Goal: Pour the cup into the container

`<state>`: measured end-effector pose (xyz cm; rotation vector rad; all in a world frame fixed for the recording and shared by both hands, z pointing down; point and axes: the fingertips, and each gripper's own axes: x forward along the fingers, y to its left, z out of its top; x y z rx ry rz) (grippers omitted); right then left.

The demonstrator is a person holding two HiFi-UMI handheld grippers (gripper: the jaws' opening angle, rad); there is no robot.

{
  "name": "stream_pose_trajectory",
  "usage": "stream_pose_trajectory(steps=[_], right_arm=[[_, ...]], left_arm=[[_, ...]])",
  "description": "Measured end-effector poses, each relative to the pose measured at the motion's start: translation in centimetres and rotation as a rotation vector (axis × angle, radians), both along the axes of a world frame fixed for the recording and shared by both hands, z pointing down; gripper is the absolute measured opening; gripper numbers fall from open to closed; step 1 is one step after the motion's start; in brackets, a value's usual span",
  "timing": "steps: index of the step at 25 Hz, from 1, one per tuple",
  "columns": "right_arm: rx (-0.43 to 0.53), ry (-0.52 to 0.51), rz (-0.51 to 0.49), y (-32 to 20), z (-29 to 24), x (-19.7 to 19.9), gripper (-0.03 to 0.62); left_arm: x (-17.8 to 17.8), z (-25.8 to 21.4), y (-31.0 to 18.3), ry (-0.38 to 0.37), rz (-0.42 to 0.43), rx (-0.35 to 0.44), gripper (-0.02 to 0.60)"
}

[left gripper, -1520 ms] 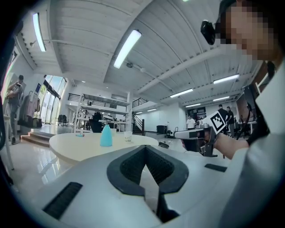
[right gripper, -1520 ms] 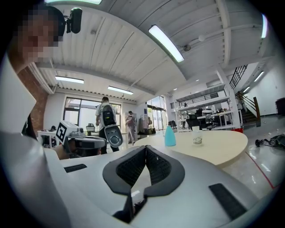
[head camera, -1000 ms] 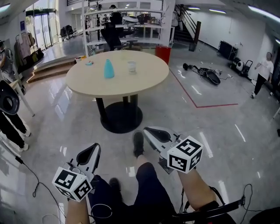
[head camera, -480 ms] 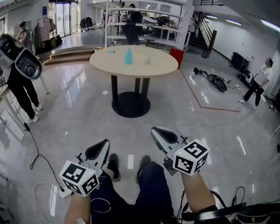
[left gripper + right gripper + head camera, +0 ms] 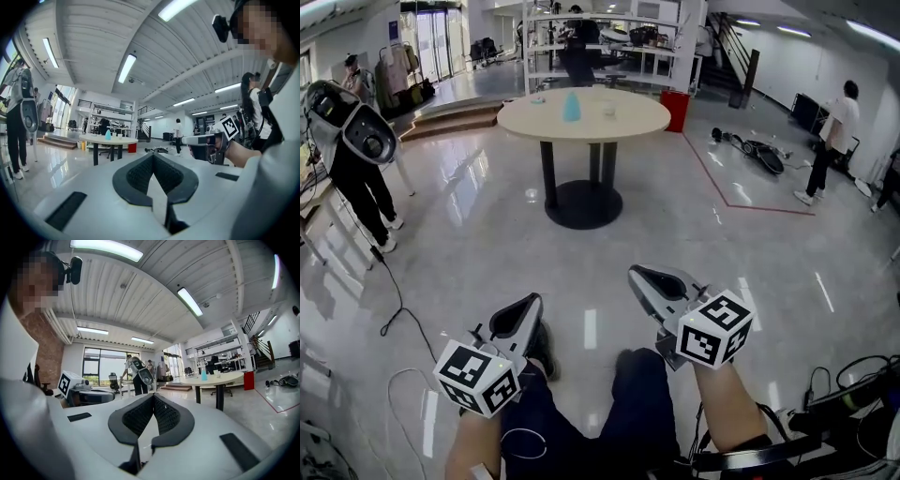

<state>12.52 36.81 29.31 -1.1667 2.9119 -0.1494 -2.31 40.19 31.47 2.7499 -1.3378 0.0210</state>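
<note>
A light blue container and a small clear cup stand on a round beige table far ahead across the shiny floor. My left gripper and right gripper are held level above my legs, both shut with nothing in them, far from the table. In the left gripper view its pads meet; the table, the container and the right gripper show beyond. The right gripper view has the container and the cup on the table.
A person carrying a grey device stands at the left, another person at the far right. A red bin, shelving and steps lie behind the table. Cables trail on the floor at the left.
The table with the cup and container has receded and looks smaller and farther off. The person at the right has walked nearer the middle. Both grippers keep their pose.
</note>
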Motion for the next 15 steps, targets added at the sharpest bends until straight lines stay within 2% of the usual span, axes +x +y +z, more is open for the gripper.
stream_pose_trajectory(steps=[4,11,15], right_arm=[[0.006,-0.002,-0.001,4.3,0.0,0.2,0.006],[0.005,-0.004,0.026,11.4,0.4,0.9,0.006],[-0.018,-0.008,0.046,16.3,1.3,1.6,0.006]], left_arm=[[0.4,0.5,4.5,0.032,0.013,-0.014,0.0],[0.5,0.7,10.8,0.024,-0.004,-0.004,0.0],[0.9,1.1,15.1,0.022,0.013,-0.017,0.0]])
